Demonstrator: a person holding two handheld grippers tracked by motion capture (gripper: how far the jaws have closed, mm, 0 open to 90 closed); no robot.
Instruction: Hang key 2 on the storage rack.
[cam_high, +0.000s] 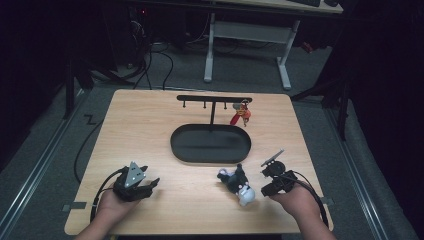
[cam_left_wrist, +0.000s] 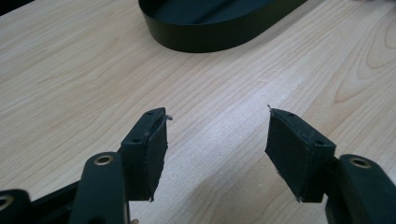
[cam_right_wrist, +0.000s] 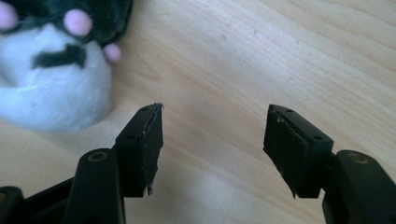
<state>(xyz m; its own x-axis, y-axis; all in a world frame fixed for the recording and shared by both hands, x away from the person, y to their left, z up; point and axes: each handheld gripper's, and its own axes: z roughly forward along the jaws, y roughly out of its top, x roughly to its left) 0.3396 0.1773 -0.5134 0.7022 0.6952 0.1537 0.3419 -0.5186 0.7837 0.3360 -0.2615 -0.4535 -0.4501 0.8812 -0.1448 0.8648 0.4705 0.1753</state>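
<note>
A small black and white plush toy (cam_high: 237, 184) with pink spots lies on the wooden table near the front right; in the right gripper view the plush toy (cam_right_wrist: 56, 65) is at the upper left. My right gripper (cam_high: 274, 176) rests just right of it, open, with nothing between its jaws (cam_right_wrist: 215, 135). At the front left my left gripper (cam_high: 150, 186) is open over bare wood (cam_left_wrist: 217, 140). A black oval tray (cam_high: 210, 143) sits mid-table, its rim (cam_left_wrist: 210, 39) ahead of the left gripper. Behind it stands a black hook rack (cam_high: 214, 98) with red keys (cam_high: 241, 115) hanging at its right end.
The table's front edge (cam_high: 200, 233) is close to both hands. Cables trail from each gripper. Beyond the table are a dark floor, cables and a white desk frame (cam_high: 247, 45).
</note>
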